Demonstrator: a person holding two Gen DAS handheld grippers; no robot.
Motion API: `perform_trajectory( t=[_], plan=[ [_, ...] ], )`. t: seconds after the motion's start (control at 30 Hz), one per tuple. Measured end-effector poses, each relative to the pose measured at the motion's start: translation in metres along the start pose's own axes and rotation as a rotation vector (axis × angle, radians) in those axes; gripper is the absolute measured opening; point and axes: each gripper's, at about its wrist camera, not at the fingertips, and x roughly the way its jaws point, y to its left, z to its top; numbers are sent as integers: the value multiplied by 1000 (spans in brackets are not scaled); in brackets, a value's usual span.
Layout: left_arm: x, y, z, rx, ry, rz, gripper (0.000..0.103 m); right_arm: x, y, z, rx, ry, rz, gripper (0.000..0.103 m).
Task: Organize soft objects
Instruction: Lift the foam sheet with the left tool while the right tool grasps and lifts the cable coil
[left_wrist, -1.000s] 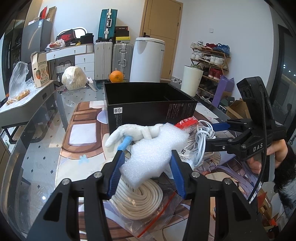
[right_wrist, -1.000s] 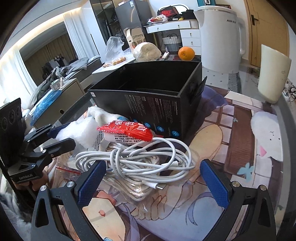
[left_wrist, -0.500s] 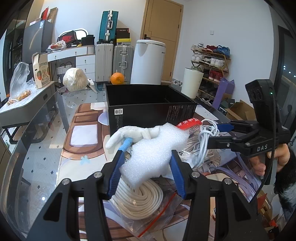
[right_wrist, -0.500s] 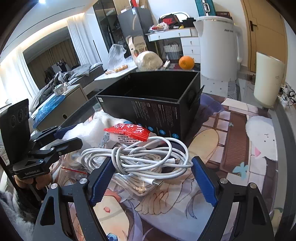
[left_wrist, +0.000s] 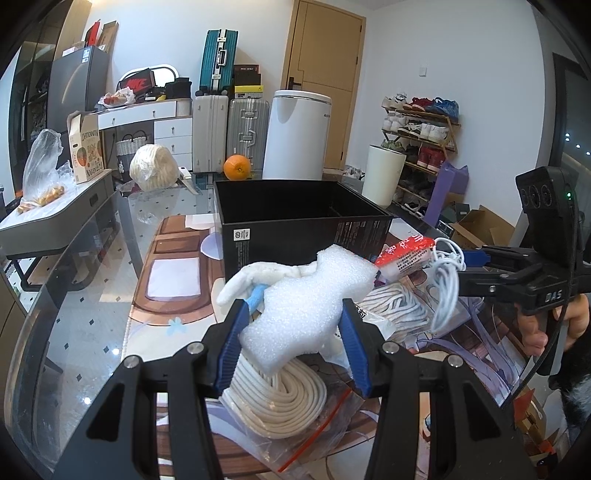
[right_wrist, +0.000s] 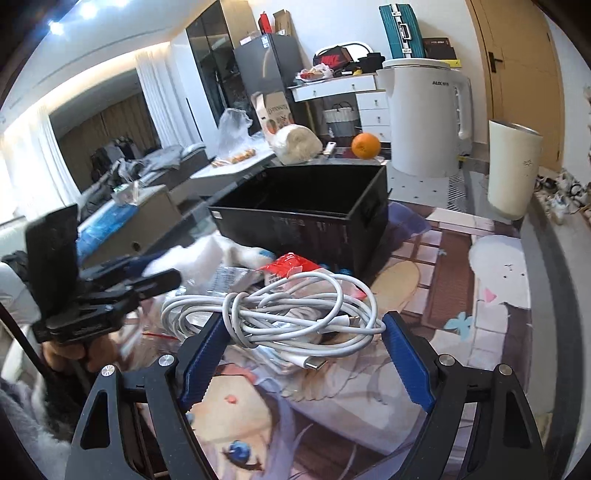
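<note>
1. My left gripper (left_wrist: 291, 343) pinches a white, pebbly, irregular foam block (left_wrist: 306, 299), held above the table's near edge.
2. My right gripper (right_wrist: 304, 352) clasps a tangled white cable bundle (right_wrist: 288, 314), lifted off the mat.
3. My left gripper looks blurred in the right view.
4. The open black cardboard box (left_wrist: 306, 221) sits mid-table; its floor is hidden.

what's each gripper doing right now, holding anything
Left gripper: shut on the white foam piece.
Right gripper: closed on the white cable bundle, lifted off the table.
</note>
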Motion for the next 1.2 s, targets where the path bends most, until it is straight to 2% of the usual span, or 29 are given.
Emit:
perform_trajectory(
  t=[0.1, 0.47, 0.83, 1.2],
  plan=[
    [0, 1, 0, 0, -2, 2, 49, -3, -3, 2, 49, -15, 79, 85],
    [-7, 5, 9, -6, -37, 12, 49, -17, 8, 18, 2, -75, -15, 85],
    [-6, 5, 39, 22, -85, 34, 49, -25, 18, 43, 20, -197, -212, 85],
    [19, 11, 66, 31, -88, 76, 49, 4, 15, 71, 23, -193, -347, 85]
  ],
)
